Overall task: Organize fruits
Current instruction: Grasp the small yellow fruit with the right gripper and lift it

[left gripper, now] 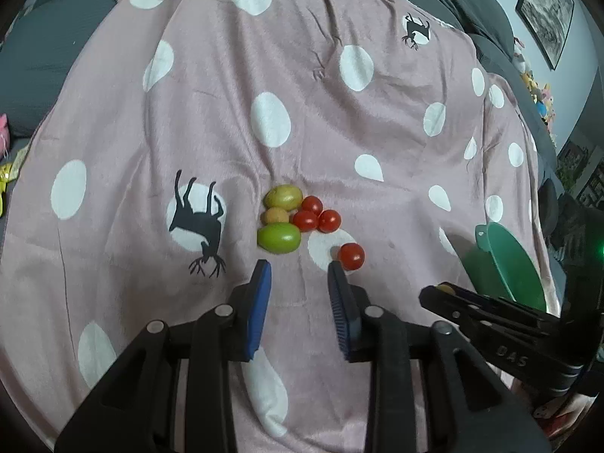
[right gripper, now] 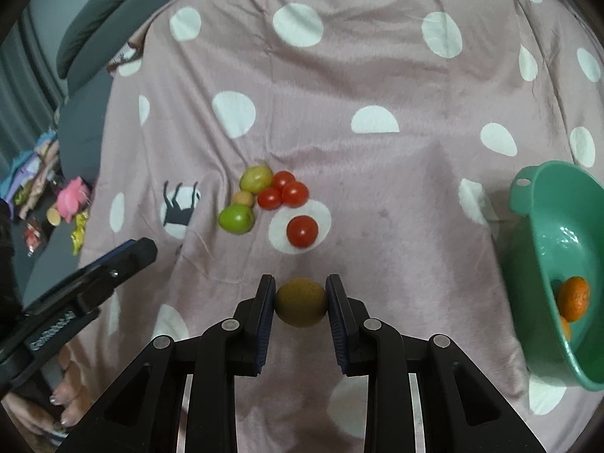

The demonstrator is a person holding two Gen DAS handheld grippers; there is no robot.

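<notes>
Sorting in progress, judged partly done. The right gripper (right gripper: pixel 300 302) is clenched on a round, matte brownish-tan fruit (right gripper: pixel 301 302), held above the pink polka-dot fleece blanket (right gripper: pixel 377 196). To its right, tilted toward it, sits the green plastic bowl (right gripper: pixel 536 234), already holding at least one orange citrus fruit (right gripper: pixel 573 297). The left gripper (left gripper: pixel 300 268) is released and empty, its blue-padded jaws spread; a single red cherry tomato (left gripper: pixel 351 256) lies just beside its right fingertip. Ahead of both grippers a cluster remains on the blanket: three more red cherry tomatoes (left gripper: pixel 313 214), two green oval fruits (left gripper: pixel 279 238) and a small tan round fruit (left gripper: pixel 275 216). Seven pieces appear left to collect.
</notes>
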